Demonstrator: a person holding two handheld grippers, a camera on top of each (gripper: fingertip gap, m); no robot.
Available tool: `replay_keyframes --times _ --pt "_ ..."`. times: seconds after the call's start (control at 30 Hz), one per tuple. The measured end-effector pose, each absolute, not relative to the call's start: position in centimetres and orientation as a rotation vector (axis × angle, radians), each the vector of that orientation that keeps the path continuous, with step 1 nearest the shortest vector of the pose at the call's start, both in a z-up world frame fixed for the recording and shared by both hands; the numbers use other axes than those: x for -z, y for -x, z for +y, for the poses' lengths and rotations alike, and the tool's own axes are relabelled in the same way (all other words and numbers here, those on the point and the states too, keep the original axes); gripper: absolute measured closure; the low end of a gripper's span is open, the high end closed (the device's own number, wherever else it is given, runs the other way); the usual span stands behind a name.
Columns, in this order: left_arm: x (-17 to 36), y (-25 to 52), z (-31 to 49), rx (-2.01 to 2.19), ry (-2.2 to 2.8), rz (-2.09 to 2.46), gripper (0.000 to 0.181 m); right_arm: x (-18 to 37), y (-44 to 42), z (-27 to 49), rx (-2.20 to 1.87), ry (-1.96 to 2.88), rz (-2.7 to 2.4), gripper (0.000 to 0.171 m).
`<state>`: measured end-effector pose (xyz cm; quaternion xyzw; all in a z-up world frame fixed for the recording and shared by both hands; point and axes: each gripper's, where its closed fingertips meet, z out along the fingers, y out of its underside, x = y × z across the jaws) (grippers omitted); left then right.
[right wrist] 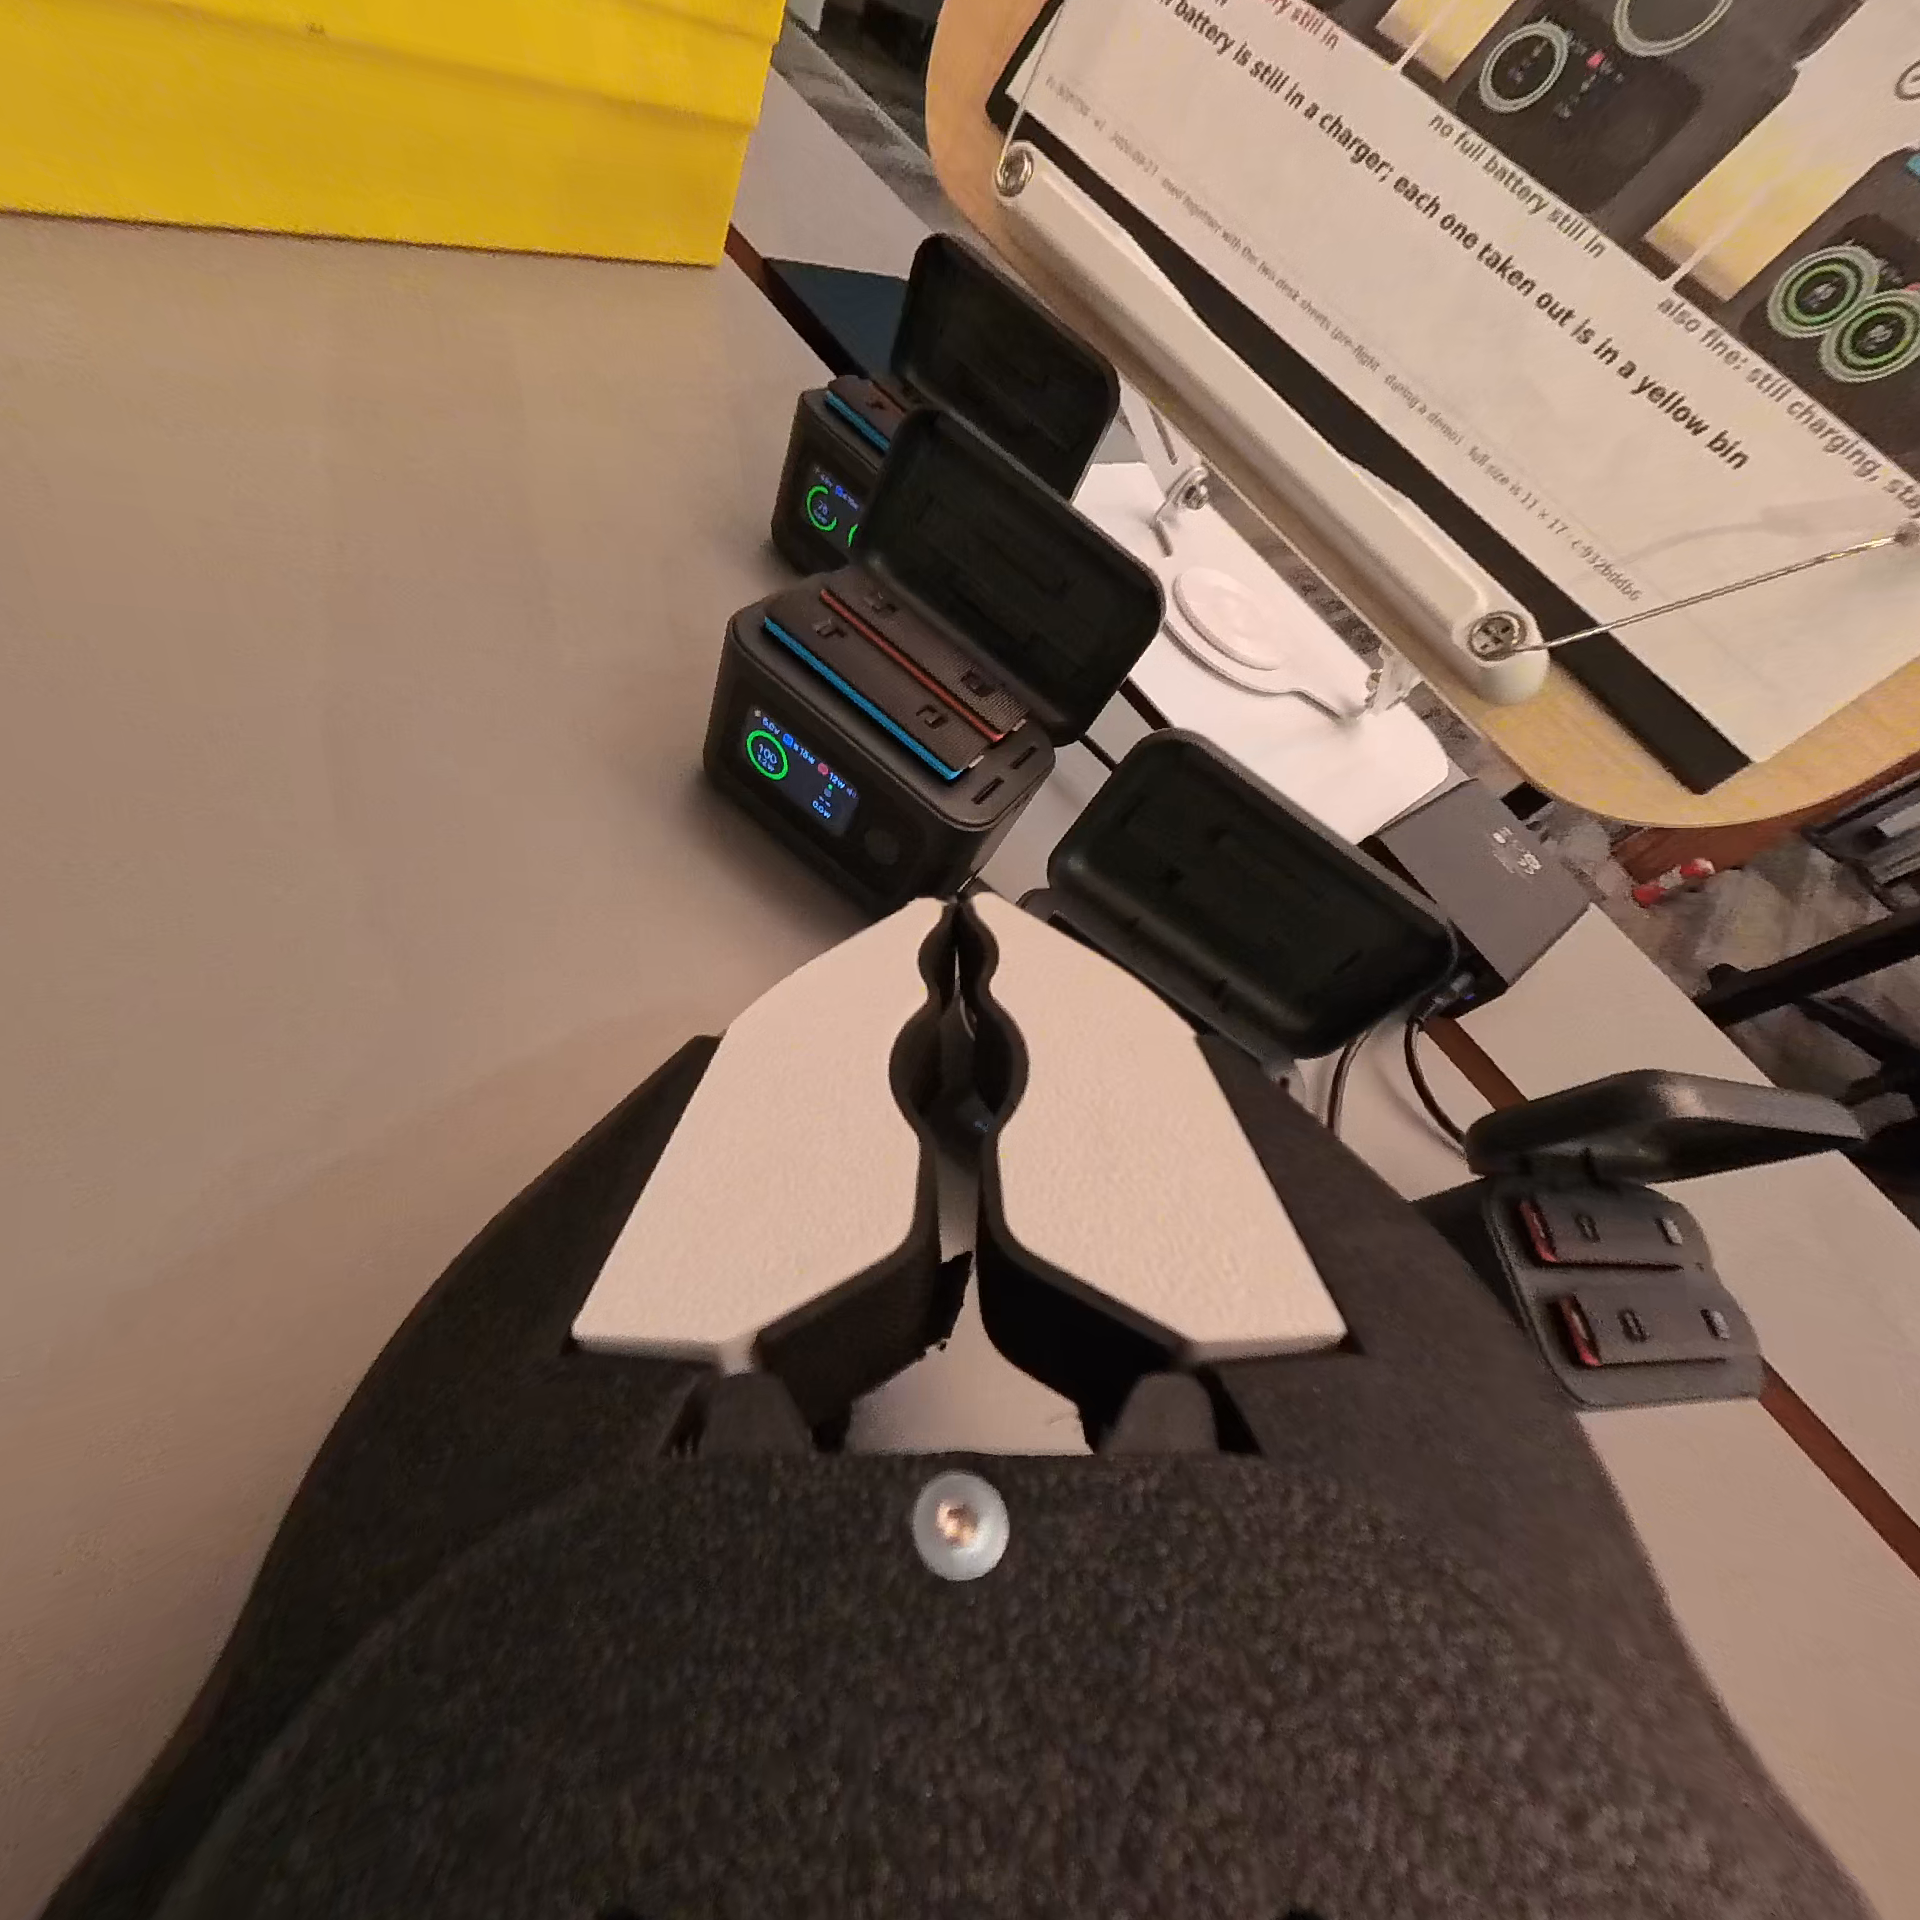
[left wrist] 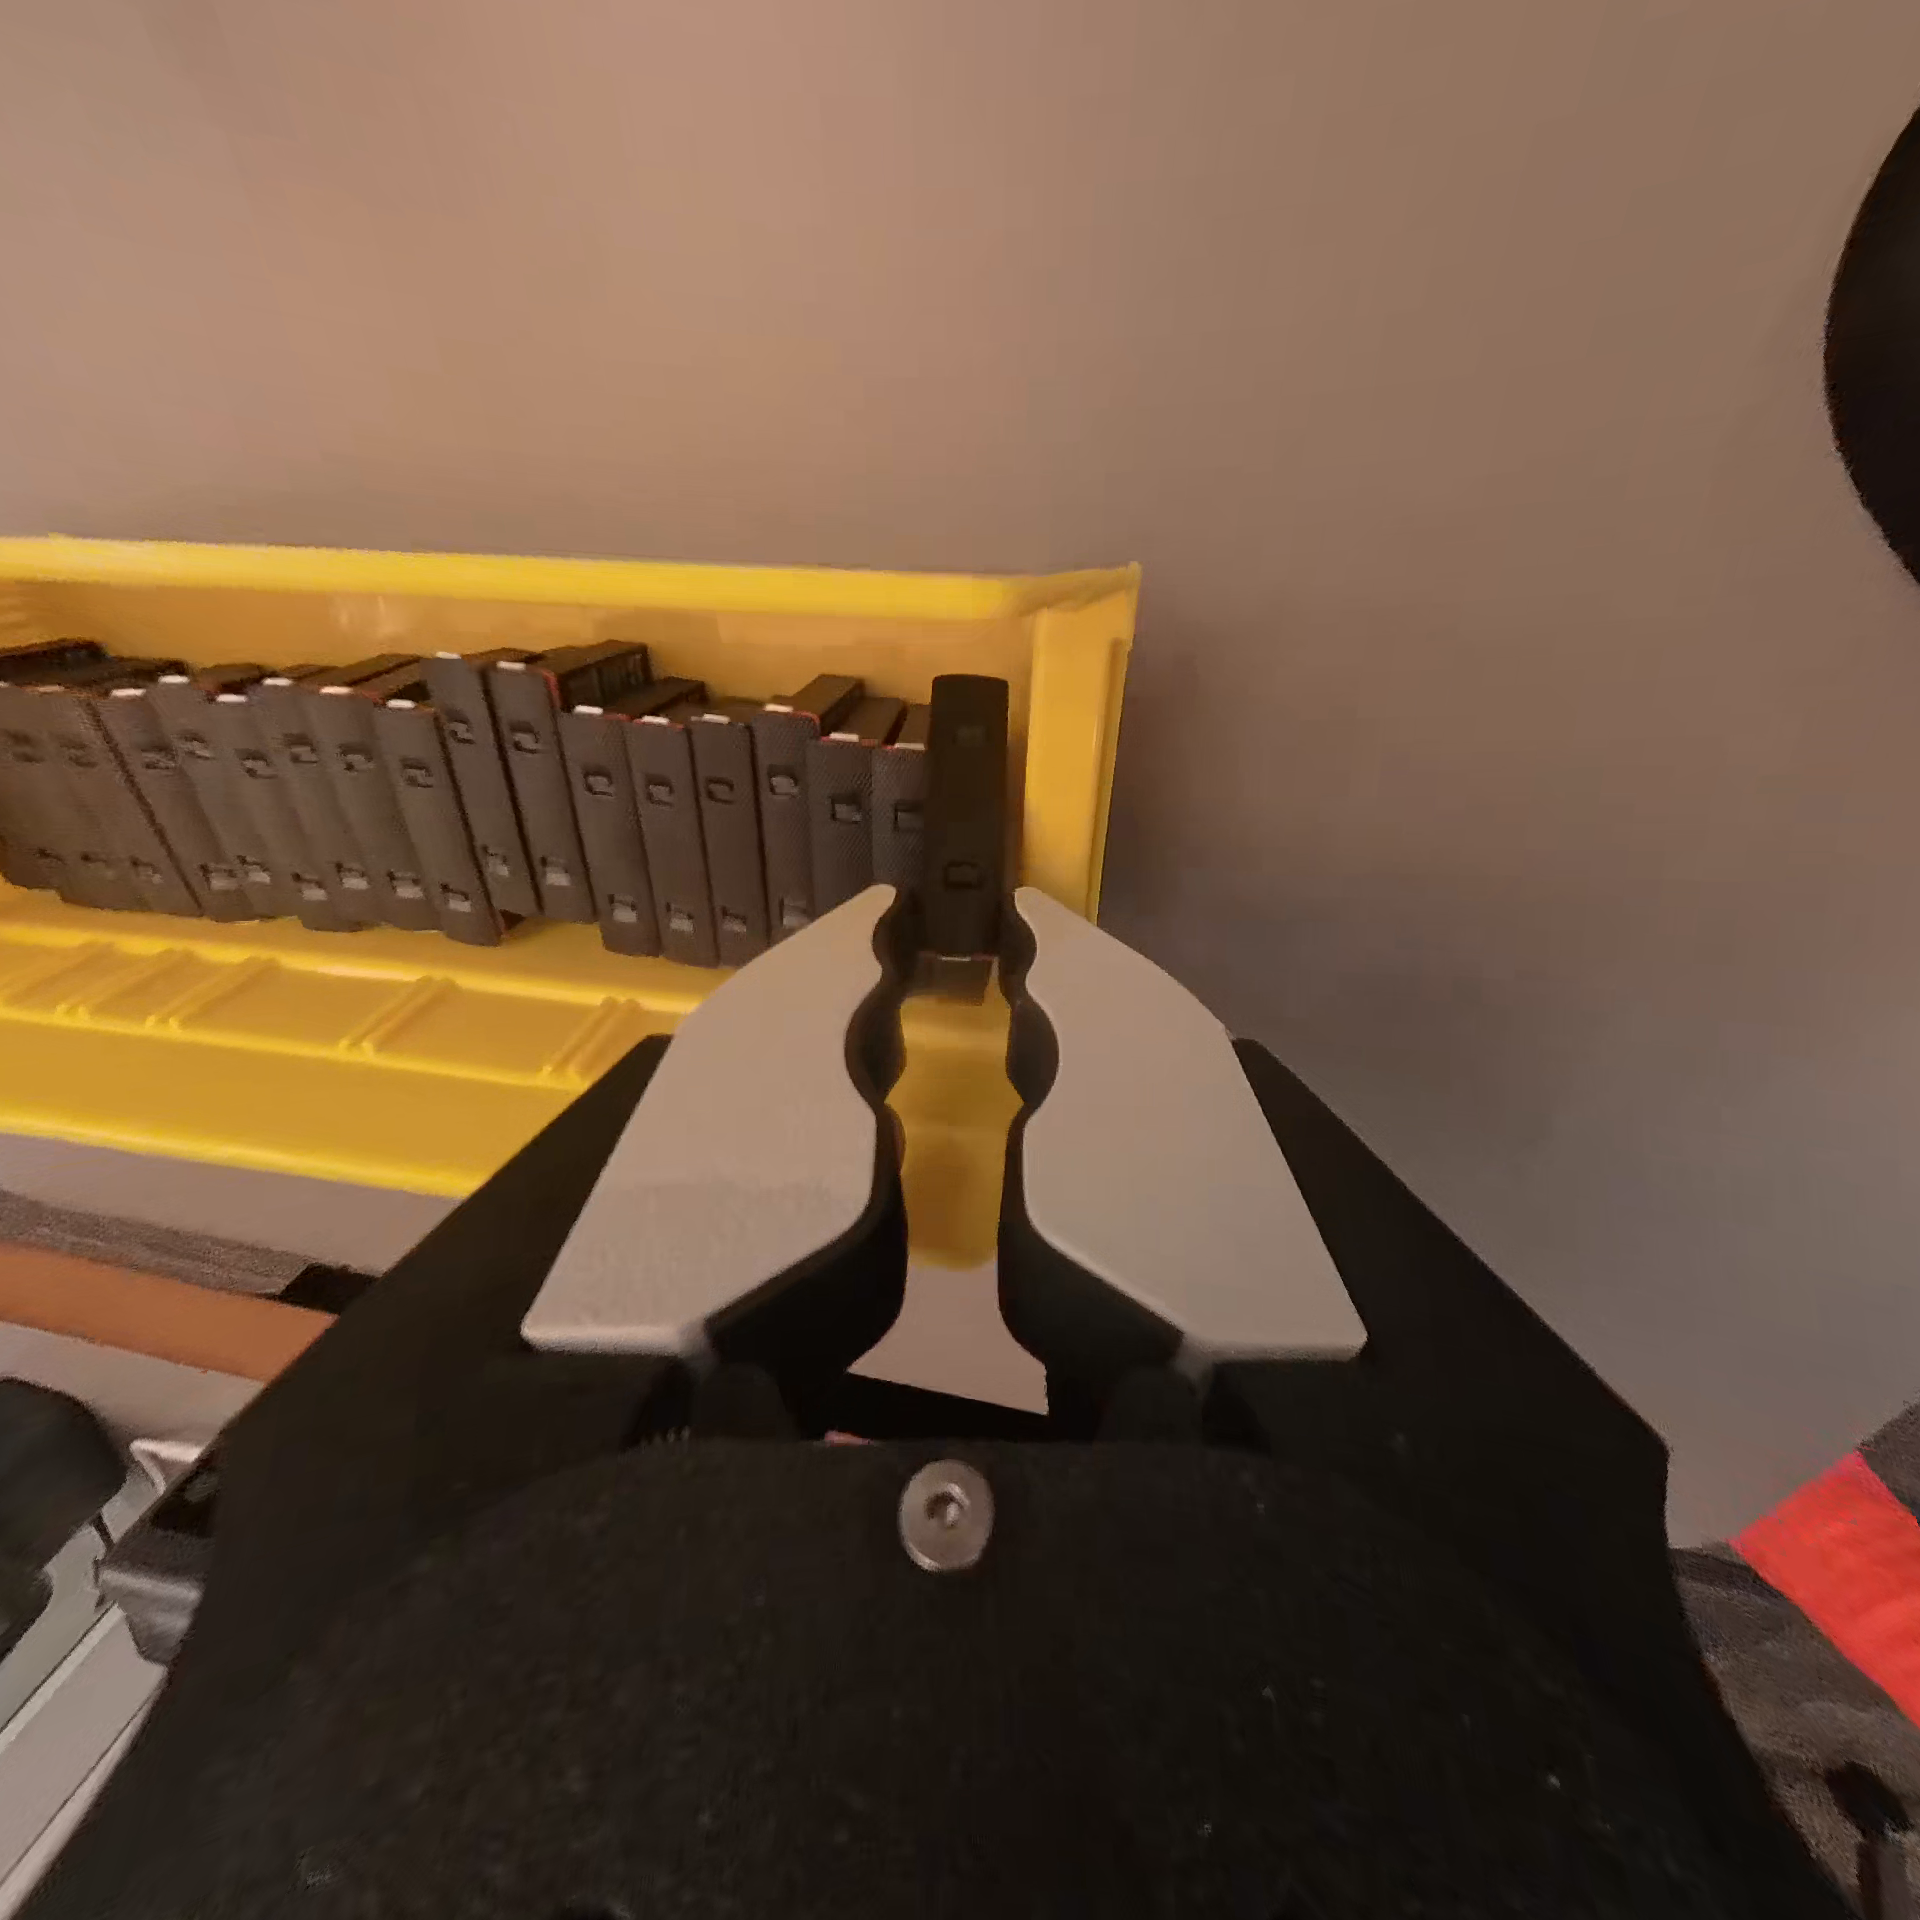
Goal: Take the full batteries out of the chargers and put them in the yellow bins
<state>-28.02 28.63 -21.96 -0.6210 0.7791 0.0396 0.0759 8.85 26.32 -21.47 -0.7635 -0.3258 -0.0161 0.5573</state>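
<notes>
My left gripper pinches a black battery by its near end, my fingers closed on both its sides. Battery stands upright at the right end of the yellow bin, just beside the bin's right wall. Left of it, a row of dark batteries fills the bin, packed side by side, some leaning. Bin sits on the grey tabletop. Far right edge: a blurred black shape, can't tell what.
</notes>
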Motion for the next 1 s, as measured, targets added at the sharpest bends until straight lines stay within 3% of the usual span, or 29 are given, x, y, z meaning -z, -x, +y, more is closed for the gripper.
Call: replay_keyframes --times 0.23,0.47,0.7,0.9,1.0 --pt "14.6 26.4 28.3 0.044 1.813 2.081 0.166 19.5 -9.0 26.2 0.038 1.755 -0.746 0.171" --pt "7.0 16.7 25.0 0.598 1.471 1.689 0.166 14.0 -7.2 24.2 -0.106 1.612 -0.761 0.169" --pt "6.0 6.9 22.3 1.141 1.378 1.287 0.166 9.6 -4.4 19.5 -0.436 1.503 -0.790 0.149" --pt "7.3 0.1 19.6 1.565 1.370 1.164 0.166 11.7 -4.0 18.1 -0.662 1.582 -0.729 0.120" --pt "7.9 -2.5 17.6 1.651 1.353 1.194 0.166 12.1 -4.3 17.3 -0.777 1.575 -0.686 0.125"
